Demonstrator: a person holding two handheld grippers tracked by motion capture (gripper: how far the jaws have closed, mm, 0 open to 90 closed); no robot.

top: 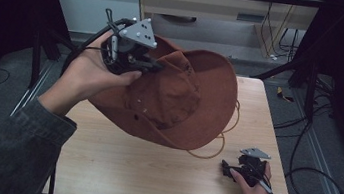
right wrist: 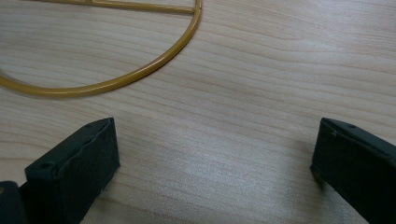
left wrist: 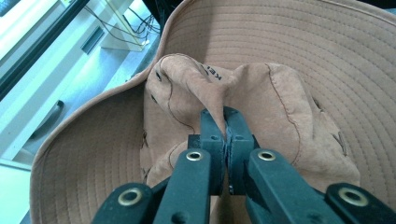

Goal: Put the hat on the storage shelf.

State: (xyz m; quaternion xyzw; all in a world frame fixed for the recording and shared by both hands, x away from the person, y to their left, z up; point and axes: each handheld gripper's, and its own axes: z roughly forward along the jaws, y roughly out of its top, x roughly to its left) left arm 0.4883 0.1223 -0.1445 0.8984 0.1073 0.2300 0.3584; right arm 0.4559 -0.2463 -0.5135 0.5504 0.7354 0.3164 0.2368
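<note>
A rust-brown wide-brimmed hat (top: pixel 180 98) is lifted and tilted over the wooden table (top: pixel 115 170). My left gripper (top: pixel 156 66) is at the hat's upper left, shut on a pinched fold of the crown (left wrist: pixel 219 93), with the brim (left wrist: pixel 289 37) spreading around it. A yellow-brown chin cord (top: pixel 213 150) hangs from the hat and loops onto the table. My right gripper (top: pixel 231 171) rests low at the table's front right, open, with bare wood between its pads (right wrist: pixel 79 158). The cord's loop (right wrist: pixel 140 70) lies just ahead of it, not touched.
The table's right edge (top: pixel 282 162) is close to my right hand. Black frame legs (top: pixel 309 70) and cables (top: pixel 320 182) lie on the floor to the right. A pale cabinet (top: pixel 202 5) stands behind the table.
</note>
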